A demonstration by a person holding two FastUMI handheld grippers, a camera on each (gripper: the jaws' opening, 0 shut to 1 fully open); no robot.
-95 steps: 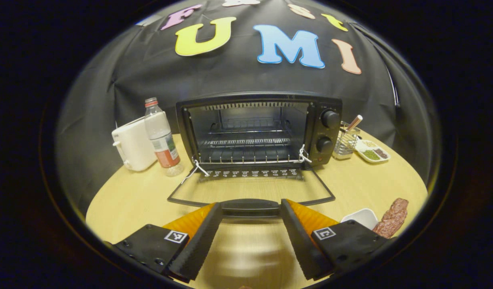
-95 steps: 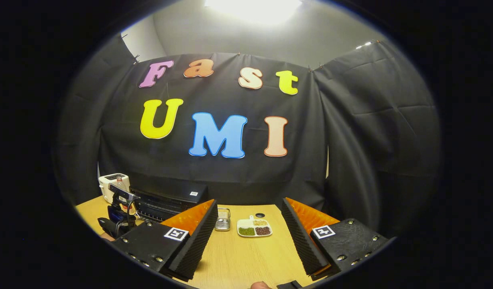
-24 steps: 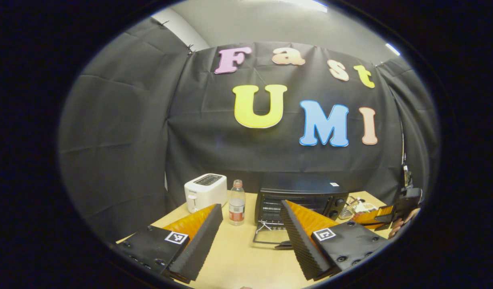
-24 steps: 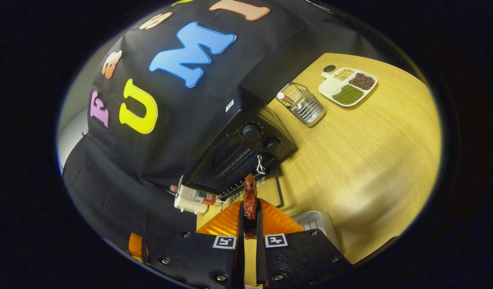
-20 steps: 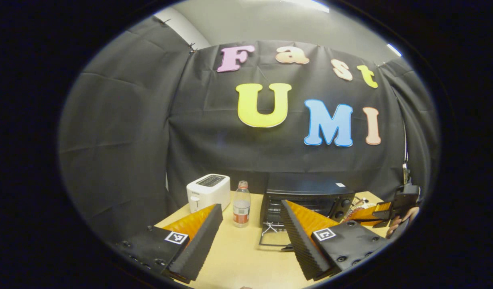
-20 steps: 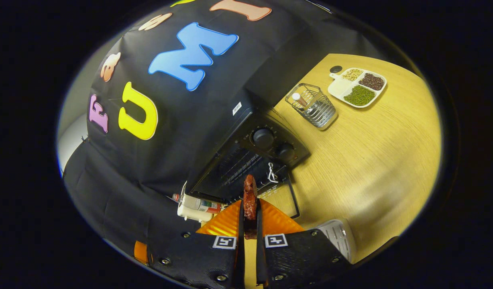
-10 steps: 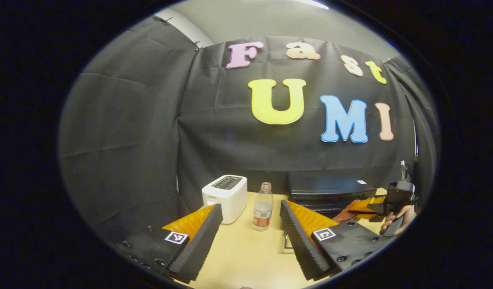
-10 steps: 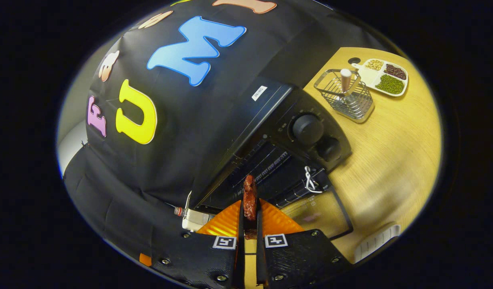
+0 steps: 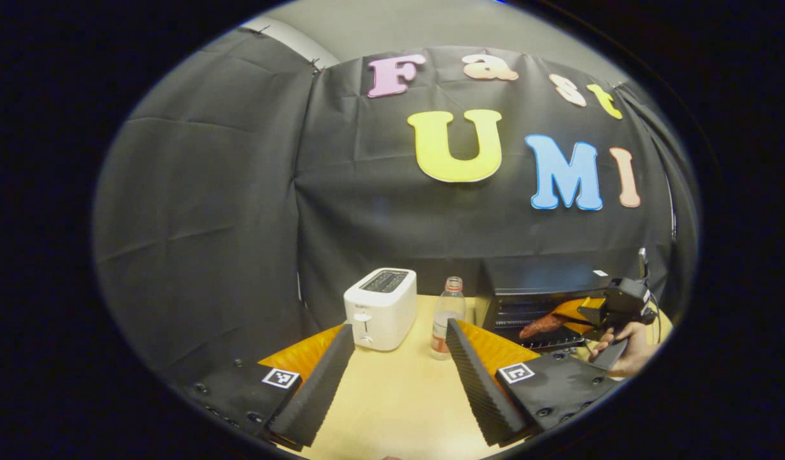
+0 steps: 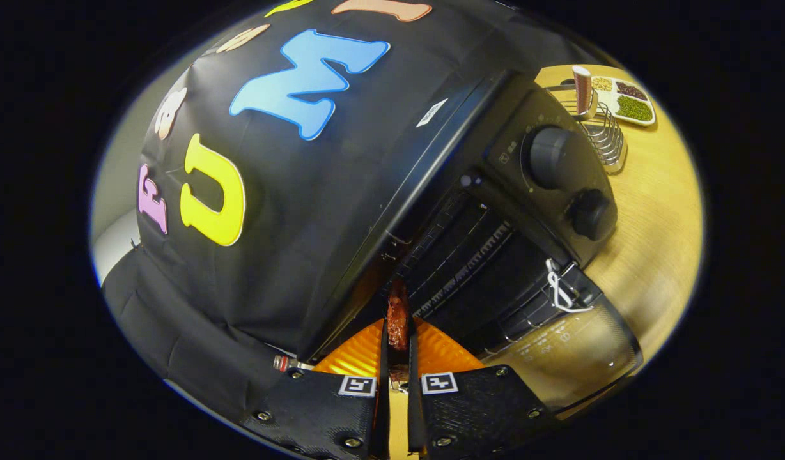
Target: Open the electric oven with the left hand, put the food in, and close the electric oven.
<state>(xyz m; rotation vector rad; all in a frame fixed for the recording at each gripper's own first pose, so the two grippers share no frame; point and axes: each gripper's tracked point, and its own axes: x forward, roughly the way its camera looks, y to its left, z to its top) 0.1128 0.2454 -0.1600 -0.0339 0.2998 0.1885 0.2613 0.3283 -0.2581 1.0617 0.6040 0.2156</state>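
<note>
In the left gripper view, the left gripper (image 9: 396, 377) hangs over the bare desk (image 9: 392, 396) with its jaws spread wide and nothing between them. Past its left finger stands a white toaster (image 9: 380, 308), then a bottle (image 9: 445, 318) just beside it, both apart from the jaws. Right of the bottle sits the oven (image 9: 539, 300), its front open. Further right, the right gripper (image 9: 575, 313), held by a hand (image 9: 626, 348), reaches toward the oven mouth with the food (image 9: 541, 324) sticking out ahead of it, long axis pointing into the opening.

In the right gripper view, the right gripper (image 10: 397, 342) has its jaws clenched on the food (image 10: 397, 316), a dark reddish strip pinched at its near end and running straight forward along the fingers. Its far tip lies at the oven (image 10: 469, 211) mouth, near the upper frame edge; whether it touches the frame I cannot tell. The wire rack (image 10: 469, 268) lies to the right of the tip with open room along it. The door (image 10: 571, 351) lies folded down flat. Two knobs (image 10: 549, 148) sit on the panel beyond, then a wire basket (image 10: 606, 137) and a divided dish (image 10: 629, 99) near the desk's far edge.
</note>
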